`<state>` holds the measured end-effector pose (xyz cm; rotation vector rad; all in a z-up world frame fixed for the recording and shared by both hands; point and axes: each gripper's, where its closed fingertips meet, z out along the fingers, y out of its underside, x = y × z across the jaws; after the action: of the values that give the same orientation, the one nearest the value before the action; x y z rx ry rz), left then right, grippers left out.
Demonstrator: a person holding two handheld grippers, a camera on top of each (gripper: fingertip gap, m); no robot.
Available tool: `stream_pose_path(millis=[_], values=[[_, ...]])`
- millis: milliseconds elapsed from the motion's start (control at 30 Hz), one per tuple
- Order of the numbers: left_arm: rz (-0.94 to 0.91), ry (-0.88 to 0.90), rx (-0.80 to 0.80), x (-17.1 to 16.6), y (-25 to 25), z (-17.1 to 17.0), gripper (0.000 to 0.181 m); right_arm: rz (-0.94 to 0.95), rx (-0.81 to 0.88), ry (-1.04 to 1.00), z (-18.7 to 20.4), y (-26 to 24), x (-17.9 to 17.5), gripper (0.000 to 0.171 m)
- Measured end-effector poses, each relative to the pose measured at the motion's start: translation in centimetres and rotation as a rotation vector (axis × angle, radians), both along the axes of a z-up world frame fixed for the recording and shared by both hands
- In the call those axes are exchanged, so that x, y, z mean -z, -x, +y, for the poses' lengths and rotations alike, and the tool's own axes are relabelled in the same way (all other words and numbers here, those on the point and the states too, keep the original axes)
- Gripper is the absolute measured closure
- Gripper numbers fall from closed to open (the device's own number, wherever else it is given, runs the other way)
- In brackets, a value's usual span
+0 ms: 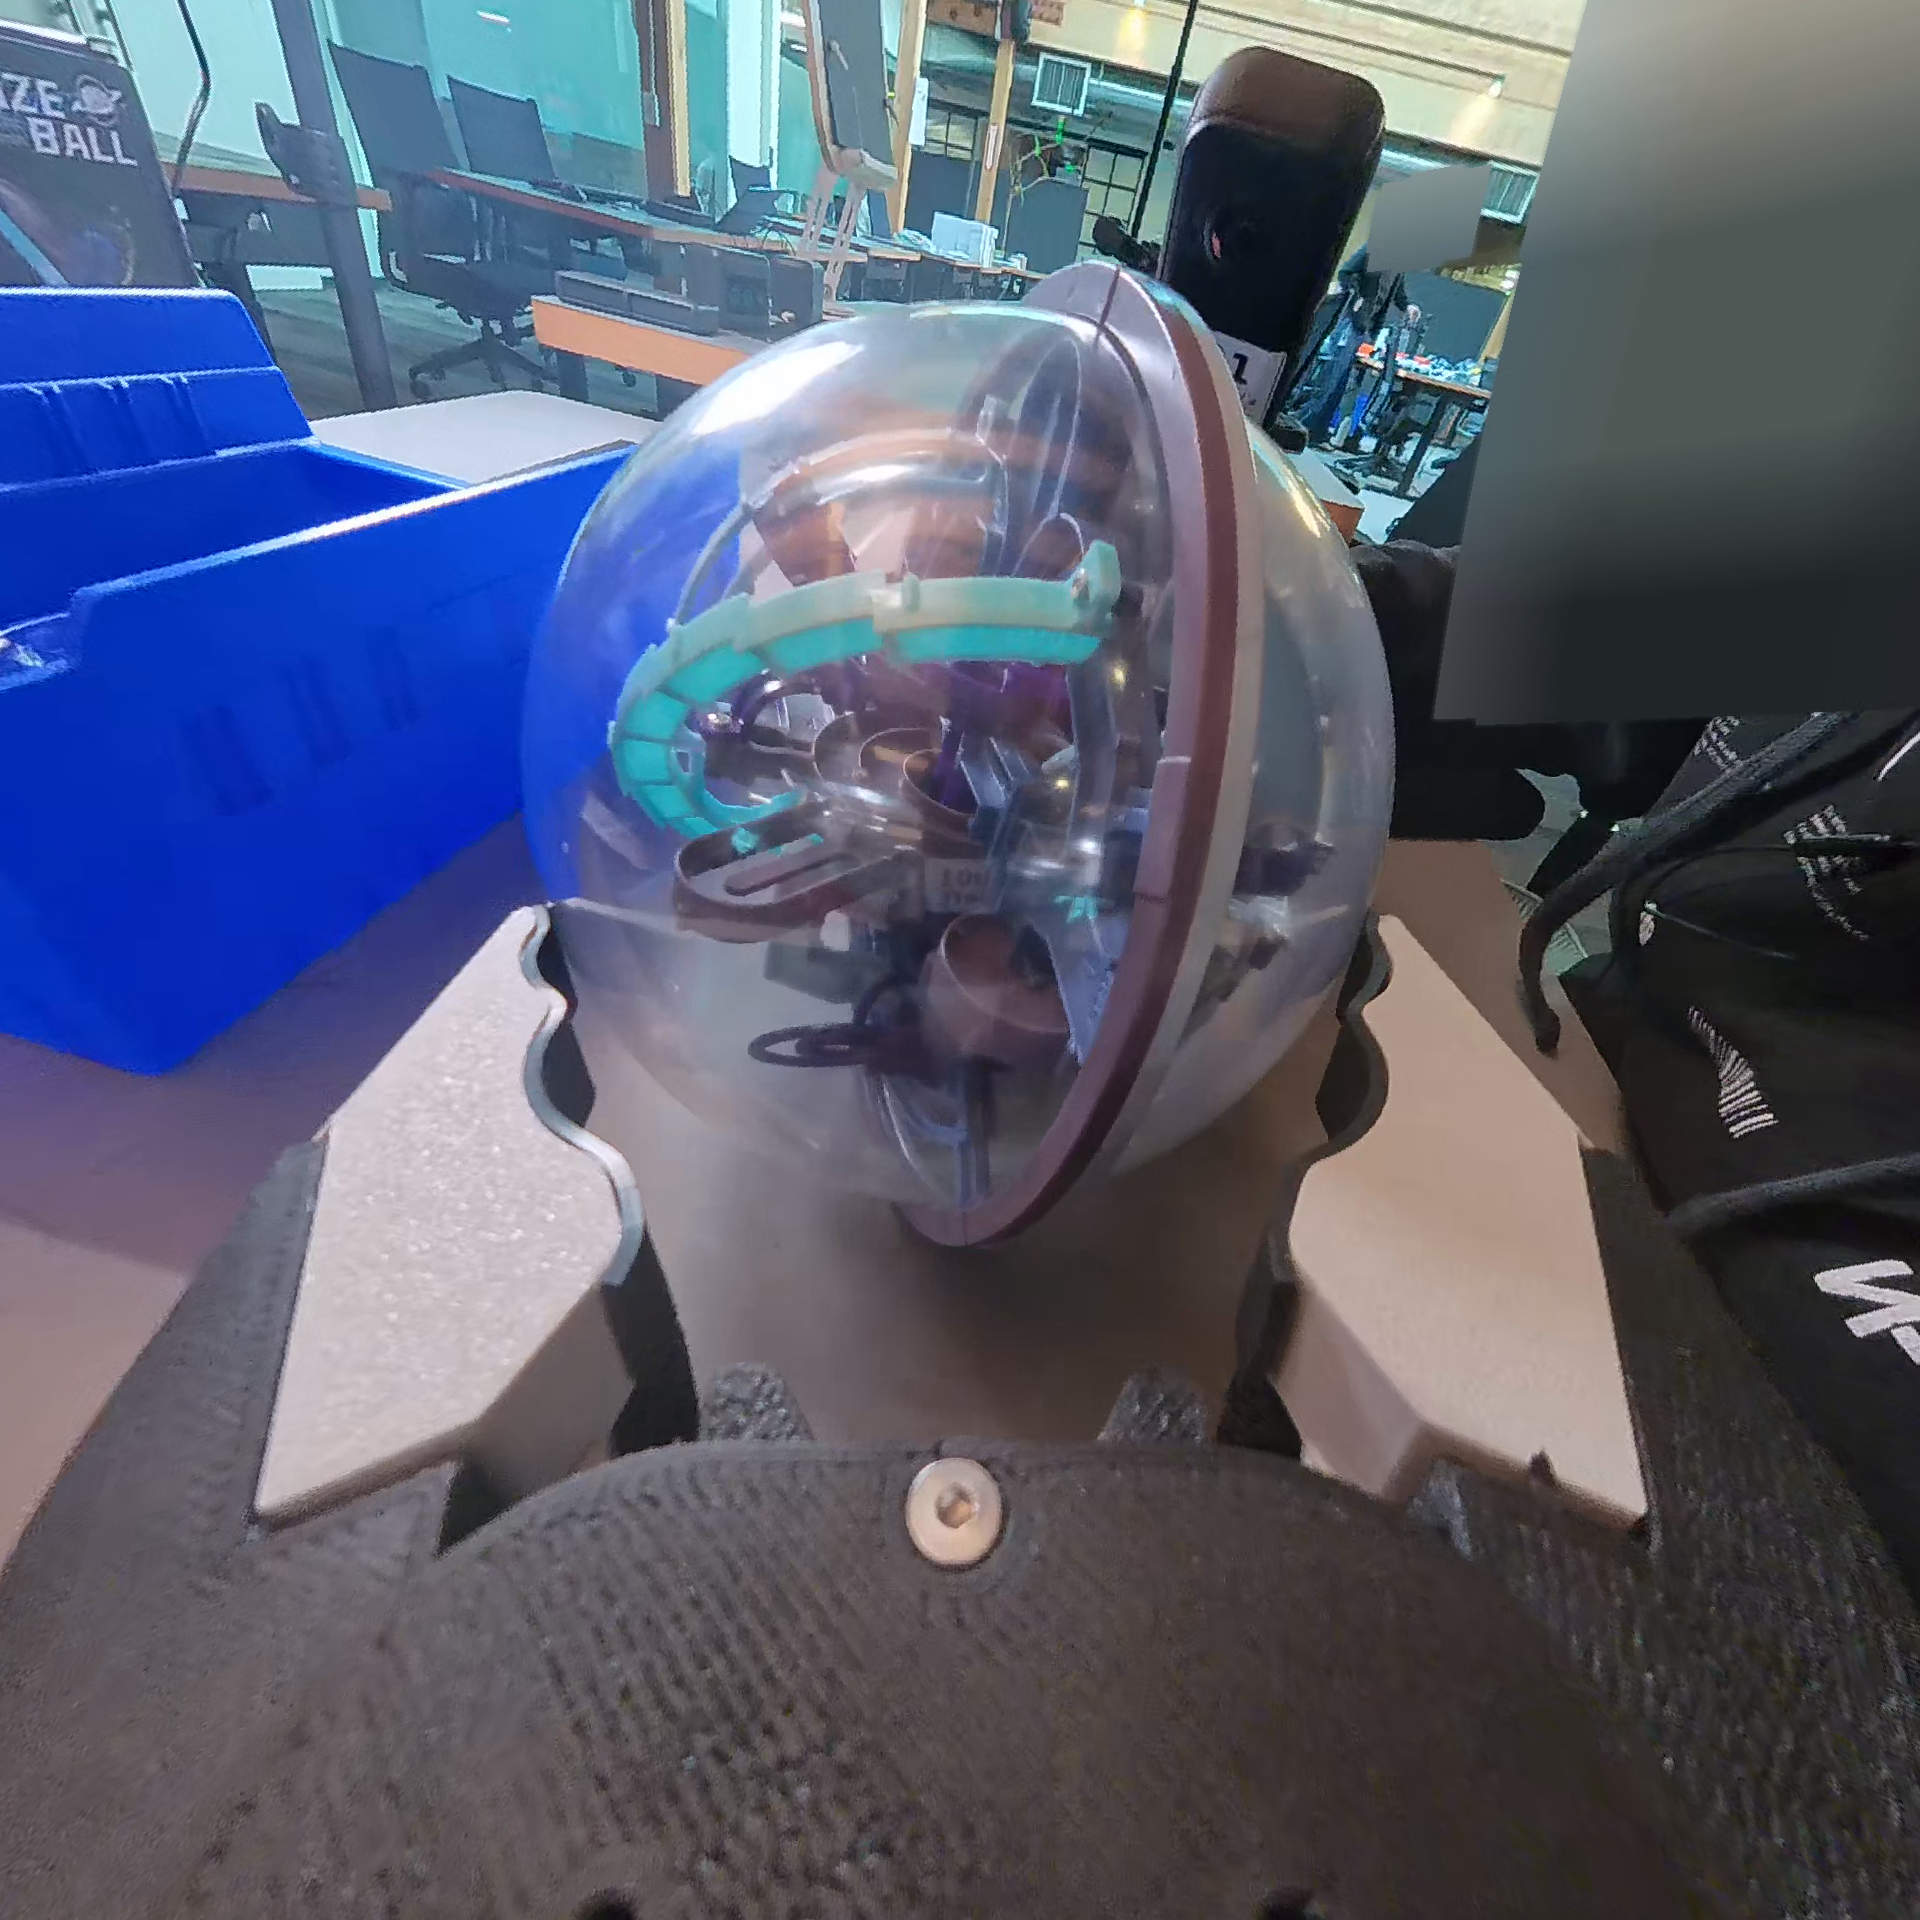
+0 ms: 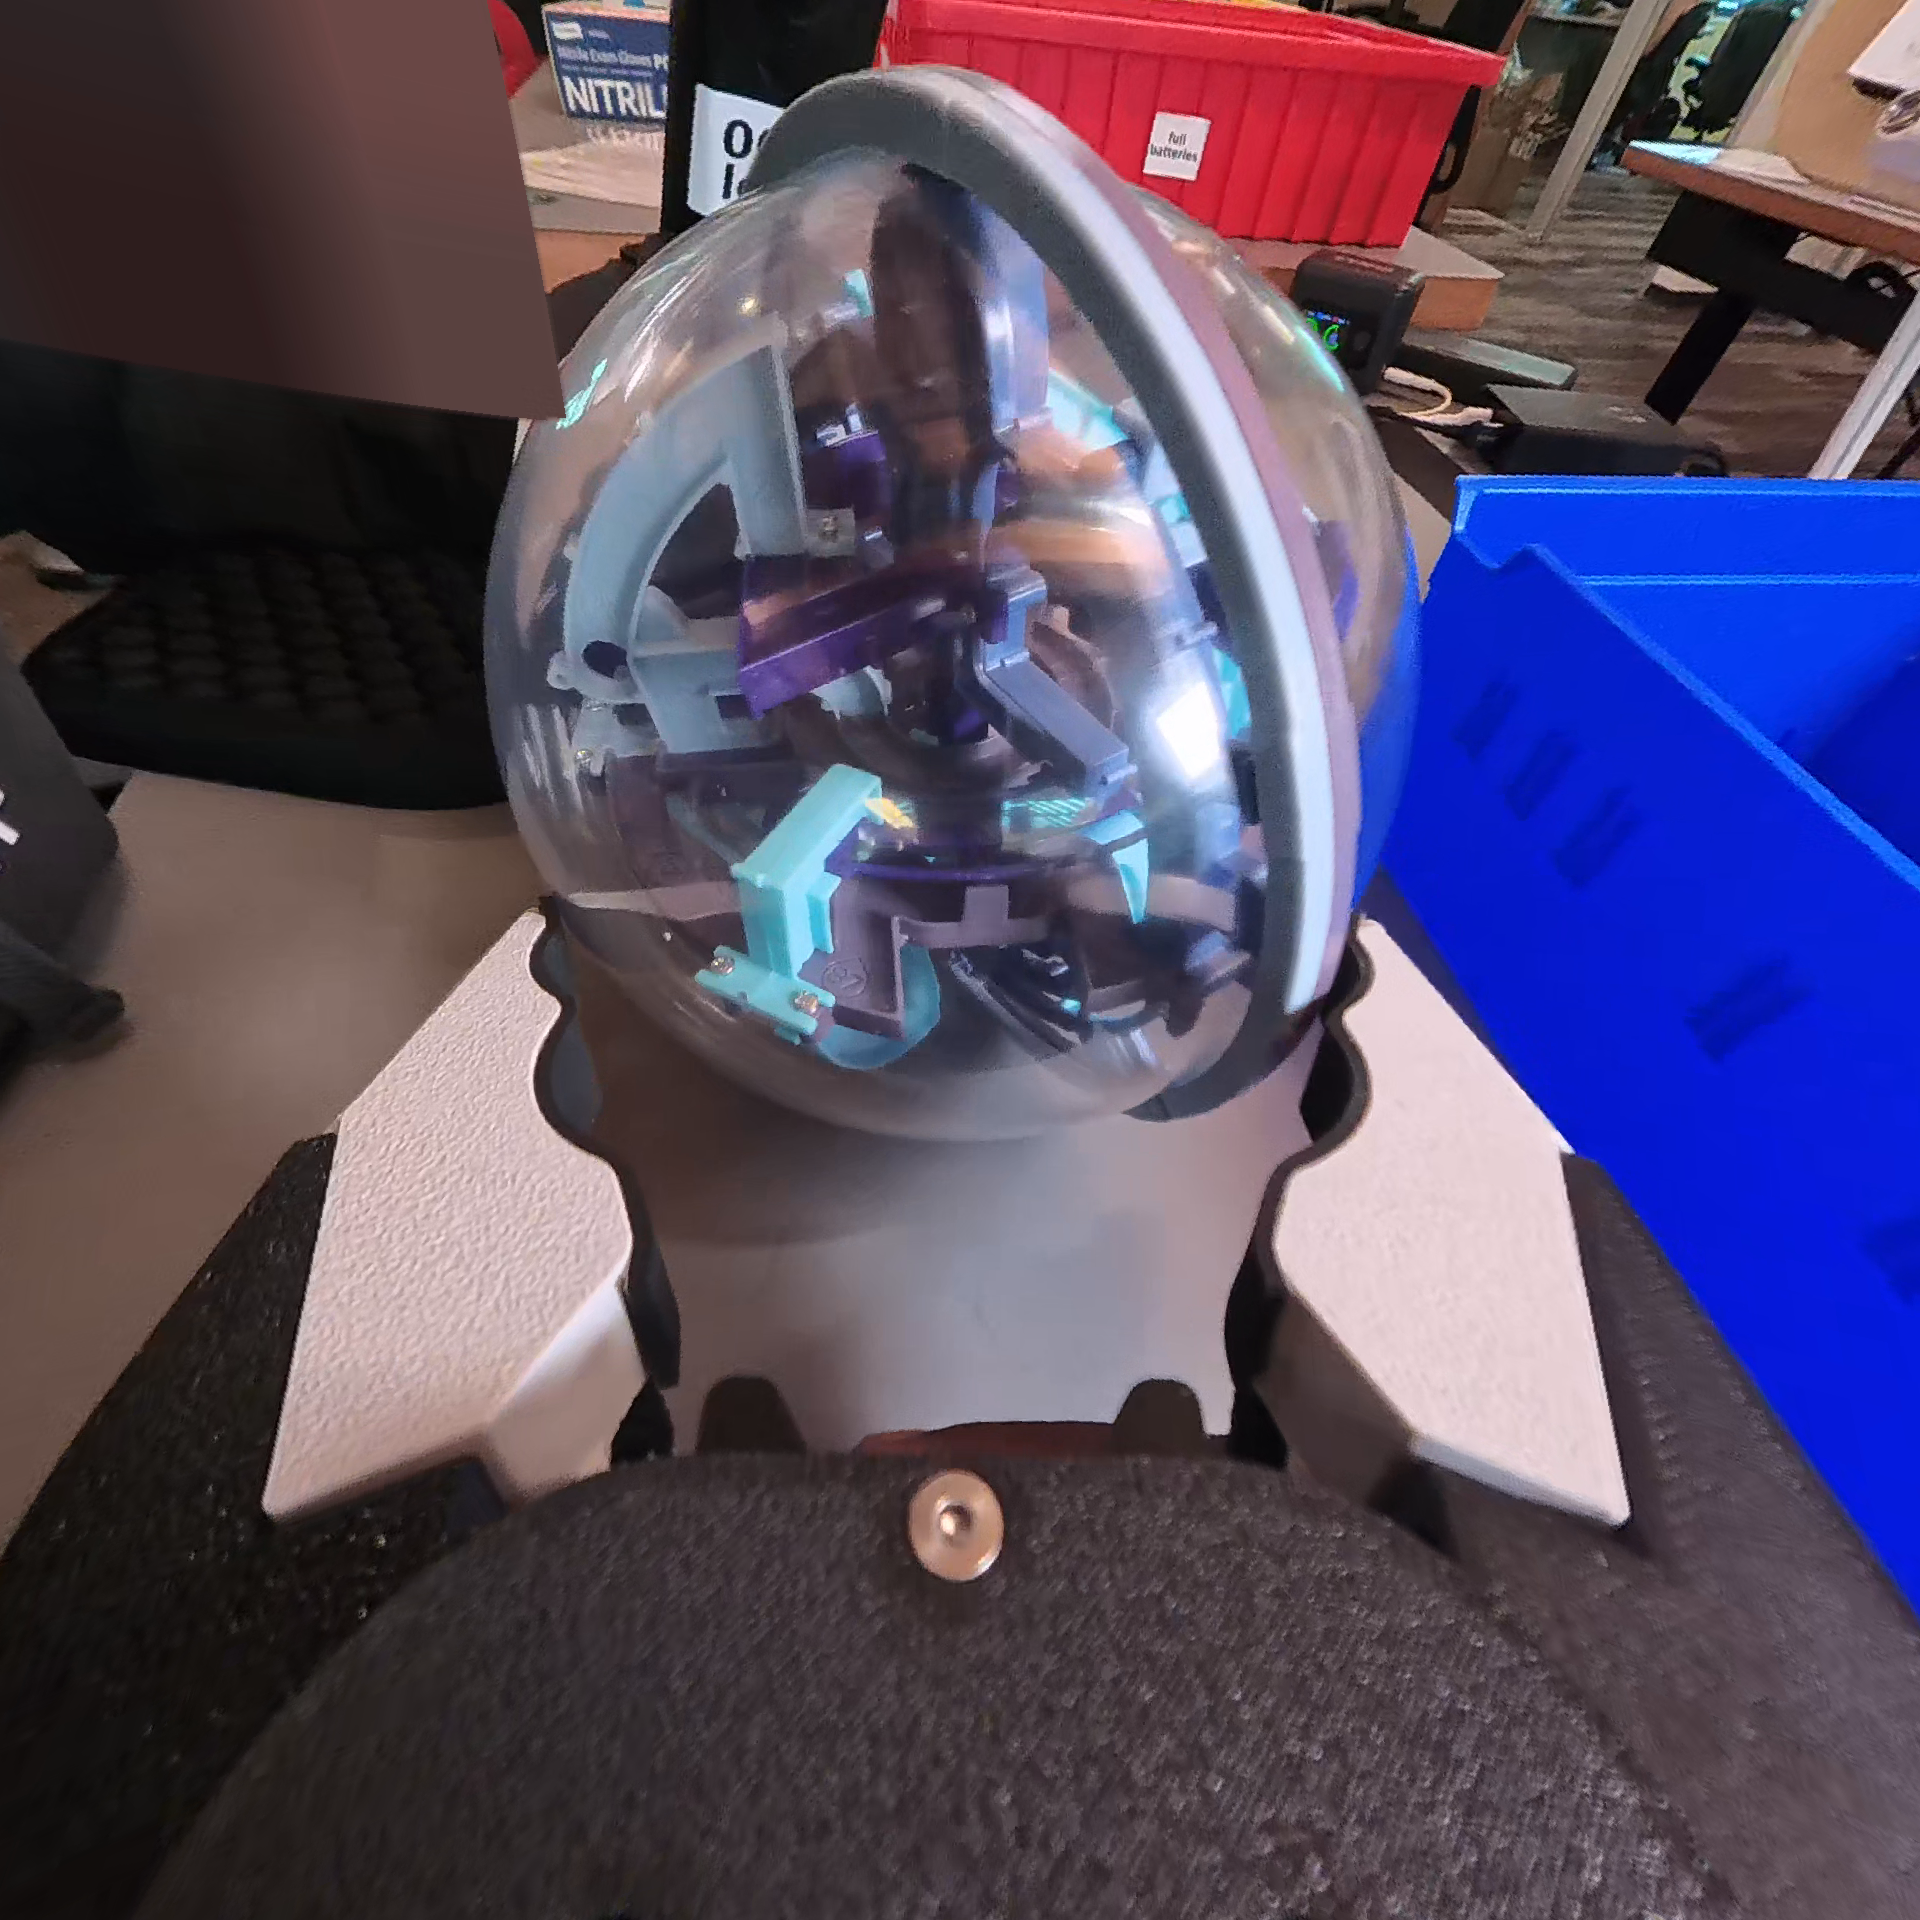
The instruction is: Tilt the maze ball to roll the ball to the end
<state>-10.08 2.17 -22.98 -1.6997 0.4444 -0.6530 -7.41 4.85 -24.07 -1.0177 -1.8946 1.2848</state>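
Both claws clamp one clear maze ball (image 1: 956, 717) from opposite sides above the counter (image 1: 94, 1174).

The left claw (image 1: 956, 1039) has its pale fingers (image 1: 436, 1174) pressed against the lower flanks of the ball; the right claw (image 2: 951, 1039) grips it the same way on the far side. The ball's seam ring (image 2: 1174, 343) runs tilted, not level. Inside sit teal, purple and grey tracks; the small rolling ball cannot be made out. A blue bin (image 1: 229, 665) stands just beside the maze ball, a red bin (image 2: 1195, 114) farther back, and a black bag (image 1: 1787, 1039) lies near.
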Motion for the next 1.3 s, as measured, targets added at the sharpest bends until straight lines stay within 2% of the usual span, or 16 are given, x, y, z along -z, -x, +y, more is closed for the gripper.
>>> stream_pose_path(millis=[700,1100,1300], values=[[-0.114,0.096,-0.023,-0.2,0.4,0.6,0.039,-0.015,0.013,0.178,0.3,0.7,-0.4,0.030],[-0.099,0.135,-0.074,-0.4,0.2,0.9,0.039,-0.034,-0.014,0.228,0.4,0.5,-0.2,0.029],[-0.026,0.076,-0.068,-0.4,0.2,0.7,0.039,-0.008,-0.014,0.167,0.3,0.5,0.1,0.029]])
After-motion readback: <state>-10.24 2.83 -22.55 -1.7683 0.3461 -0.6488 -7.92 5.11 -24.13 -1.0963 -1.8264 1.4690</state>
